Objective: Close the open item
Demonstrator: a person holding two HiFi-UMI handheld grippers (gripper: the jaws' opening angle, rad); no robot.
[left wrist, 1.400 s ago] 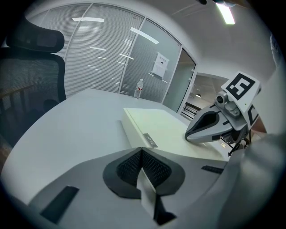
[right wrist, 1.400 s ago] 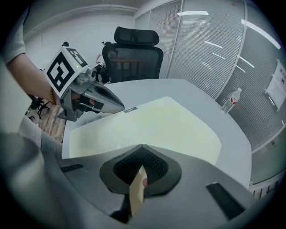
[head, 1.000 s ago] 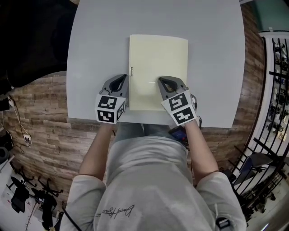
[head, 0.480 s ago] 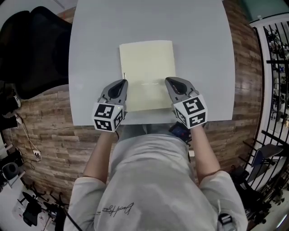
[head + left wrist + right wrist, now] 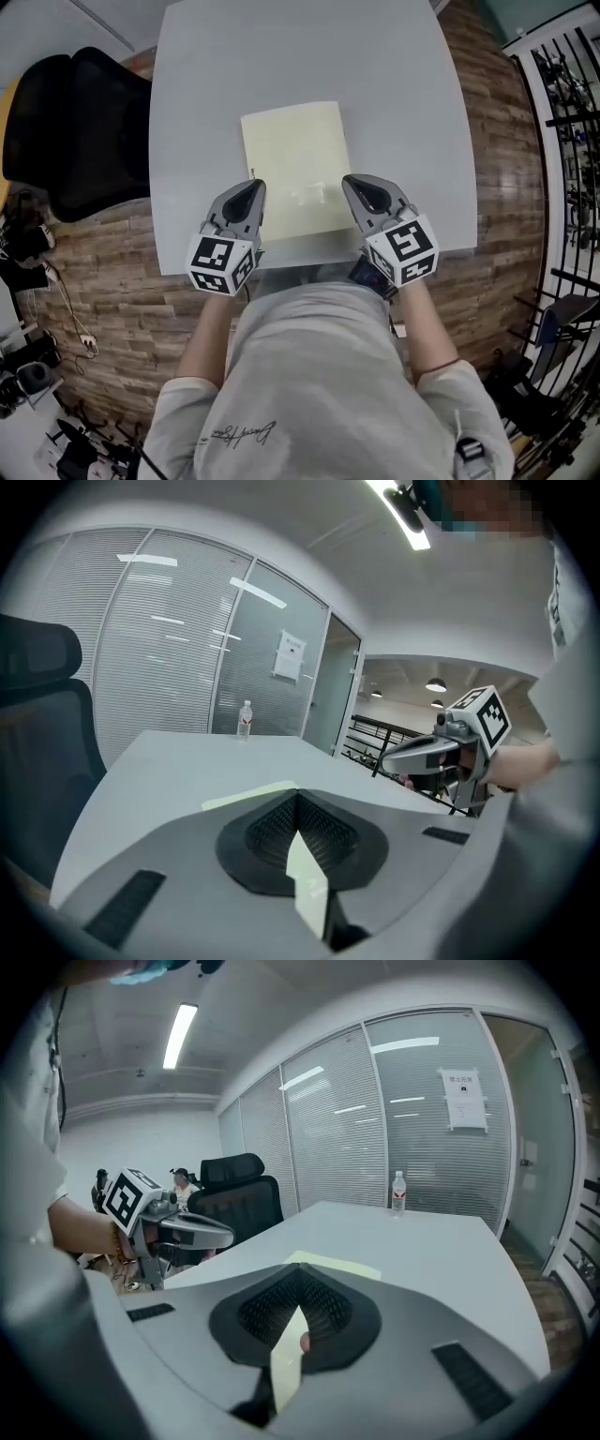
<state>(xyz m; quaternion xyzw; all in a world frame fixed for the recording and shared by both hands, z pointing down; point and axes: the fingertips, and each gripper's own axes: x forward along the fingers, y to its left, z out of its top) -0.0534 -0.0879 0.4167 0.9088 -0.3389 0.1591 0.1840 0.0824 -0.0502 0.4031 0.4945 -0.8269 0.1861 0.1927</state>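
Head view: pale yellow folder lying shut & flat on grey table, twd near edge; left gripper over its near-left corner, right gripper by near-right edge; black office chair off to left. Left gripper view: jaws pressed together, nothing between, folder underneath. Right gripper view: jaws likewise together, empty; water bottle upright at far end.
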